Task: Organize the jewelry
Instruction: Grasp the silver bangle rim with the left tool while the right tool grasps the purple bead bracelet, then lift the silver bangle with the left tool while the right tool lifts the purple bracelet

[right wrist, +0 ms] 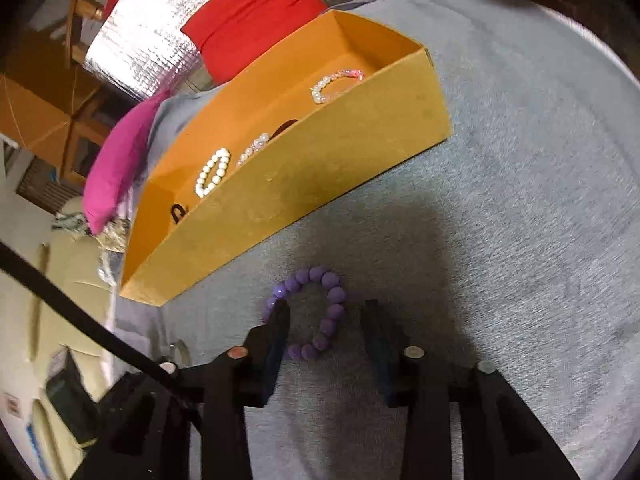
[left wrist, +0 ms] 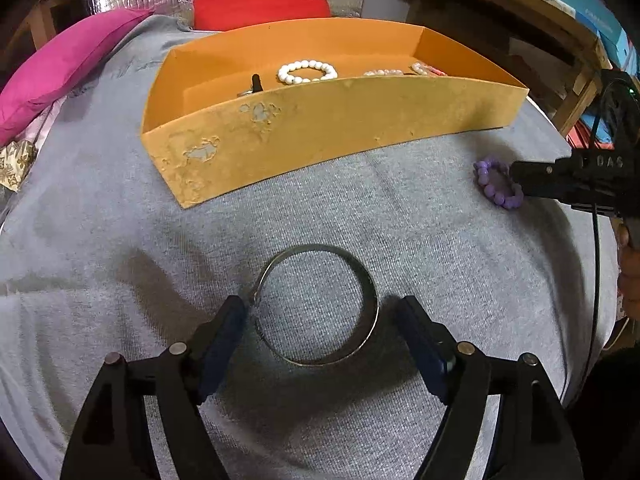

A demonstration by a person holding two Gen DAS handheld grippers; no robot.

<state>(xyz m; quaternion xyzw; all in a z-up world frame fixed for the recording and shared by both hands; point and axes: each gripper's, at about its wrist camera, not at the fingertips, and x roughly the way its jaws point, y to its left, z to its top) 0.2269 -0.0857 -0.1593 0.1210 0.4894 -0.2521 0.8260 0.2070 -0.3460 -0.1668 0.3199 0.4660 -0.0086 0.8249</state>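
Left hand-held gripper (left wrist: 322,312) angled down, straddling bangle (left wrist: 316,304).

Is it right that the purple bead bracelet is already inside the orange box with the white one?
No. The purple bead bracelet lies on the grey cloth in front of the orange box, as the right wrist view shows. The white one is inside.

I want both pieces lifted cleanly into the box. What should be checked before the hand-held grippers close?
1. Metal bangle between the left hand-held gripper fingers: ok.
2. Left jaws wide enough to span it: ok.
3. Purple bead bracelet between the right hand-held gripper fingers: not ok, one finger sits on the beads.
4. Orange box has free floor: ok.
5. Grey cloth clear of the pads: cannot tell.
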